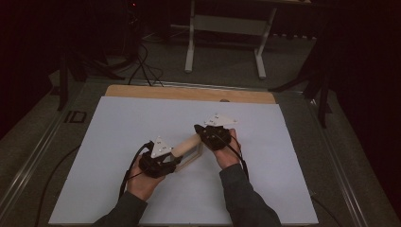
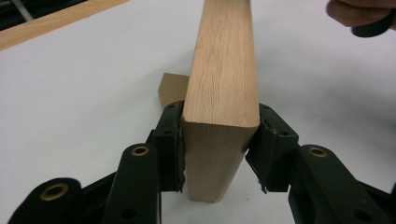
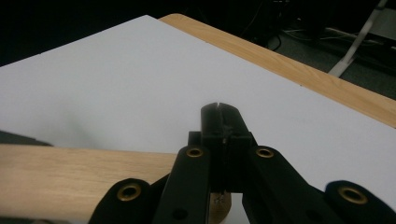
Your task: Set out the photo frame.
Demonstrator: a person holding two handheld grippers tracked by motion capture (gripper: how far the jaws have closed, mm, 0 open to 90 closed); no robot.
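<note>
From the high view, a pale, rounded-edge wooden bar [image 1: 189, 143] lies slantwise on the white sheet [image 1: 118, 127] covering the wooden table [image 1: 189, 93], spanning between the left gripper [image 1: 166, 160] at its near end and the right gripper [image 1: 206, 134] at its far end. A second wooden piece seems joined beneath it, though what it is cannot be told.

In the left gripper view, the jaws straddle the bar's squared end [image 2: 219, 135]; the left pad touches the side, the right pad seems barely clear, so the grip looks loose or releasing.

In the right gripper view, the jaws are pressed together with nothing between them, and the bar [image 3: 70, 179] passes beneath and to the left.

The bar looks stiff, solid and moderately light, with smooth faces that could slip; its flat sides near an end offer the surest hold.
</note>
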